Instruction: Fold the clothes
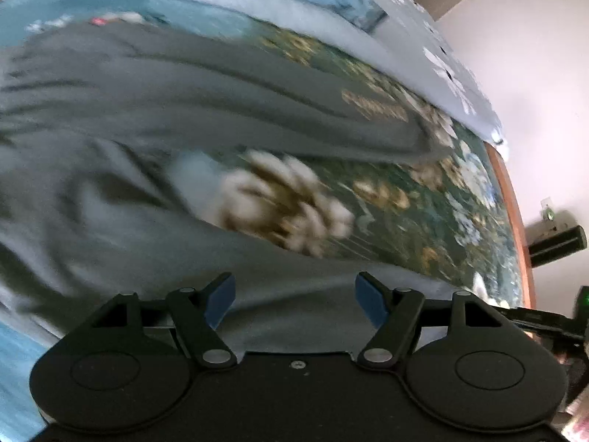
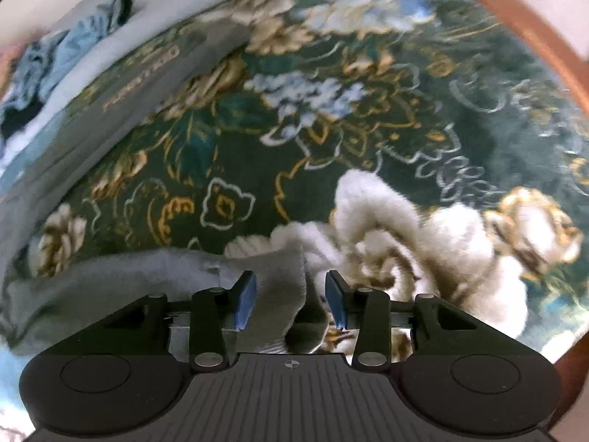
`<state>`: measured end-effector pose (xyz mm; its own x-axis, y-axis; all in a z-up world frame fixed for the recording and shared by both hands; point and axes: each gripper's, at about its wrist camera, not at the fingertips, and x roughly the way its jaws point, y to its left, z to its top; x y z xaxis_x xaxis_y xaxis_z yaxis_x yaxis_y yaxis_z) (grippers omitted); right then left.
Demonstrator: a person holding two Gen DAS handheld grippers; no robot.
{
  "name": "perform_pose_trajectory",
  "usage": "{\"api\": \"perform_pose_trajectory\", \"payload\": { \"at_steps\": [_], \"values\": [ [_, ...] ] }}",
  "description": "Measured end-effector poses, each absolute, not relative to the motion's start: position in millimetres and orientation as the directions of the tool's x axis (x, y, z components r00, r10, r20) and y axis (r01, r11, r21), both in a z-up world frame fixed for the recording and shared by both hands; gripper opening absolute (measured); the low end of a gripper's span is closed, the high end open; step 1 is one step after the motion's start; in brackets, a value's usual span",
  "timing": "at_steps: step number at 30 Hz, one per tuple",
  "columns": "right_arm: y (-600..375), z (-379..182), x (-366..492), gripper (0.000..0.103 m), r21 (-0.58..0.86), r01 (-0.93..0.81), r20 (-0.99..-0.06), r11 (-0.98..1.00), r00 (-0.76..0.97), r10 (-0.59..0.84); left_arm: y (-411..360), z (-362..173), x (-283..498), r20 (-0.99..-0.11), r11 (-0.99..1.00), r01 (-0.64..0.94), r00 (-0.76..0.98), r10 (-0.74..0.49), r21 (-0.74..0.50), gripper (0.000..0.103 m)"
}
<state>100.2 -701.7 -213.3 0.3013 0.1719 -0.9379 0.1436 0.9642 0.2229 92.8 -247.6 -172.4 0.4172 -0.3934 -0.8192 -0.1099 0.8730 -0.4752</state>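
Observation:
A grey garment with gold lettering lies spread over the dark green flowered blanket, blurred in the left wrist view. My left gripper hangs over its near edge, open, with nothing between its blue pads. In the right wrist view a corner of the grey garment stands up between the fingers of my right gripper. The jaws stand apart: the left pad is at the cloth, and a gap shows on the right side. A long strip of the garment runs along the left.
A pale blue quilt with a heap of blue clothes lies along the far side of the bed. The wooden bed edge curves on the right, with a wall and a black box beyond it.

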Motion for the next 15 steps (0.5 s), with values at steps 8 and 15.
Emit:
{"api": "perform_pose_trajectory", "payload": {
  "at_steps": [8,15],
  "values": [
    [-711,-239,110,0.041,0.387,0.065,-0.893,0.920,0.276,0.357,-304,-167,100,-0.842,0.892,-0.096,0.388,-0.375,-0.441,0.070],
    [-714,-238,120,0.043,0.538,-0.022,-0.809,0.843,0.266,0.524,-316,-168,108,-0.858,0.900,-0.109,0.369,-0.358,-0.422,0.071]
  ]
}}
